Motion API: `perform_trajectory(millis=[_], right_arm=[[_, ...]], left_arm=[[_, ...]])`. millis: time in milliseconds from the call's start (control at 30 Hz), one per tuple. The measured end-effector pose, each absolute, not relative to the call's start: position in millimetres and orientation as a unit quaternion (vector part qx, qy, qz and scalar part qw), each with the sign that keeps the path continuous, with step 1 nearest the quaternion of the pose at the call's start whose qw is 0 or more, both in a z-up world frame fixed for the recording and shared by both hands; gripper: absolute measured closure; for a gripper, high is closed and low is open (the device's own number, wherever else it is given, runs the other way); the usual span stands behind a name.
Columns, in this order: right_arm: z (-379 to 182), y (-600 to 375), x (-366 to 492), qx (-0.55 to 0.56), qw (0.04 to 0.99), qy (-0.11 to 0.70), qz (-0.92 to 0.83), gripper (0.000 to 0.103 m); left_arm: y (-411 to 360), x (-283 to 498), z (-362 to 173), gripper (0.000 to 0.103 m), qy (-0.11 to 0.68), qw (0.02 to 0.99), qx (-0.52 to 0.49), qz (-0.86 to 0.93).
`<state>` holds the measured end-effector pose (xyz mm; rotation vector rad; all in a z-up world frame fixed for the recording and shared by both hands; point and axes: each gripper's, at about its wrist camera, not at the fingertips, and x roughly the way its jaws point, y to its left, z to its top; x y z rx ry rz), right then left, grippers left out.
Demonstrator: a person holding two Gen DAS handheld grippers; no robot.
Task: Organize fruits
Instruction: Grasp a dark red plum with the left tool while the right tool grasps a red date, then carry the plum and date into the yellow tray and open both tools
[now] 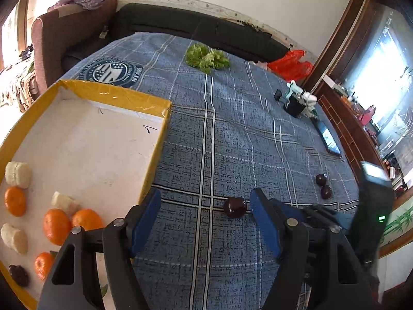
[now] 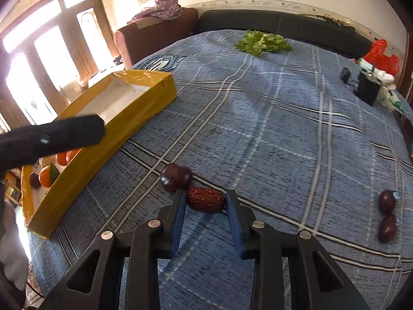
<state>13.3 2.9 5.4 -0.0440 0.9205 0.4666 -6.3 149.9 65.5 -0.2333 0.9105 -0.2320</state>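
Note:
My right gripper (image 2: 205, 196) is shut on a wrinkled red date (image 2: 205, 200) lying on the blue checked cloth (image 2: 271, 129), its pads pressing both ends. A darker smooth date (image 2: 176, 177) lies just beyond the left fingertip. In the left wrist view, my left gripper (image 1: 205, 199) stands open low over the cloth, with that dark date (image 1: 234, 207) close to its right finger (image 1: 260, 206), untouched. Two more dates (image 1: 324, 186) lie further right. The yellow box (image 1: 116, 95) at left holds oranges (image 1: 56, 226), banana pieces (image 1: 18, 174) and one date (image 1: 19, 275).
Green leafy lettuce (image 1: 206, 58) and a red plastic bag (image 1: 290, 66) lie at the far side of the cloth. A black device (image 1: 294, 104) and a phone (image 1: 329, 138) sit by the right edge. A dark sofa (image 1: 193, 25) runs behind.

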Motion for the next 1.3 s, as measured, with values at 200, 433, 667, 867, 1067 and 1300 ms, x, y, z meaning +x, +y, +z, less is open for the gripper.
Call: perform_trajectory(millis=[200, 433, 667, 867, 1067, 1300], right_arm=[[14.9, -39.8, 14.3, 0.021, 0.884, 0.433, 0.176, 0.069], [11.3, -59.3, 22.5, 0.055, 0.88, 0.443, 0.164, 0.069], [8.3, -59.5, 26.1, 0.058, 0.879, 0.445, 0.161, 0.069], [8.0, -59.0, 25.8, 0.058, 0.882, 0.441, 0.157, 0.069], [11.9, -58.0, 21.0, 0.058, 0.889, 0.428, 0.154, 0.069], [19.4, -54.4, 13.4, 0.057, 0.897, 0.411, 0.153, 0.069]], left_arm=[[121.5, 6.6, 43.4, 0.033, 0.459, 0.877, -0.069, -0.124], [92.8, 18.8, 21.6, 0.033, 0.461, 0.88, 0.0, -0.117], [80.0, 13.5, 15.9, 0.077, 0.449, 0.885, 0.037, -0.121], [89.8, 4.1, 23.6, 0.077, 0.443, 0.889, 0.009, -0.111], [107.6, -18.2, 43.9, 0.076, 0.425, 0.9, -0.019, -0.095], [164.0, -52.7, 68.2, 0.076, 0.399, 0.91, -0.086, -0.067]])
